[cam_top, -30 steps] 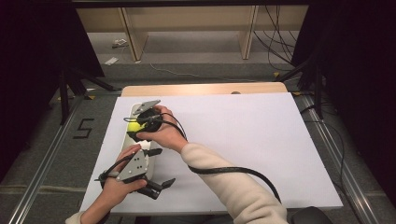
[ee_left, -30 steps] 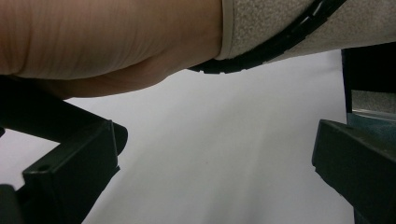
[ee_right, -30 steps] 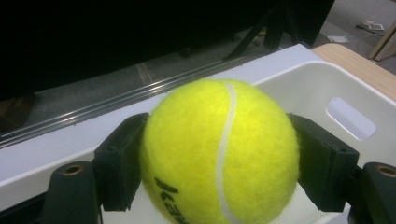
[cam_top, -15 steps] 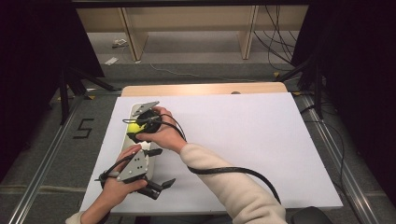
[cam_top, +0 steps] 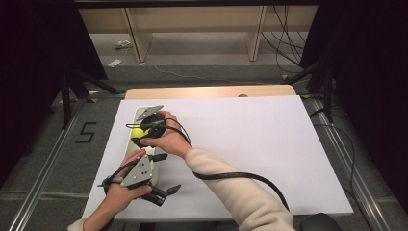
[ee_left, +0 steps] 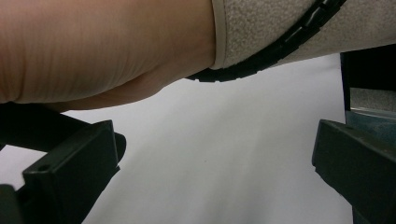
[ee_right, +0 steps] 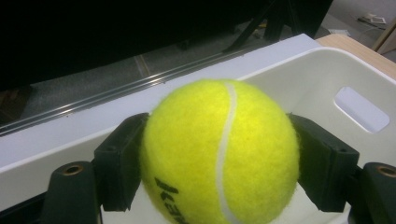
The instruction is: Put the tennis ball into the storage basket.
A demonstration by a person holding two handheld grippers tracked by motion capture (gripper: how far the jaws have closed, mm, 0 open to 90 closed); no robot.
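Yellow-green felt tennis ball (ee_right: 219,151) sits clamped between the two black jaws of your right gripper (ee_right: 219,163), one pad on each side of it. Being round, it has no long axis; its white seam runs top to bottom across the face turned to the right gripper view, with black lettering low on that face. You hold it over the open white plastic bin (ee_right: 322,84), near the left edge of the white-covered table (cam_top: 250,144); whether it touches the bin's floor can't be told. In the high view your right hand (cam_top: 166,139) wraps that gripper, and your cream-sleeved forearm (cam_top: 231,190) crosses leftward over the table. Your left hand (cam_top: 122,192) grips the left gripper (cam_top: 166,192) near the front-left corner, its jaws spread wide with nothing between them, pointing rightward beneath your right wrist.
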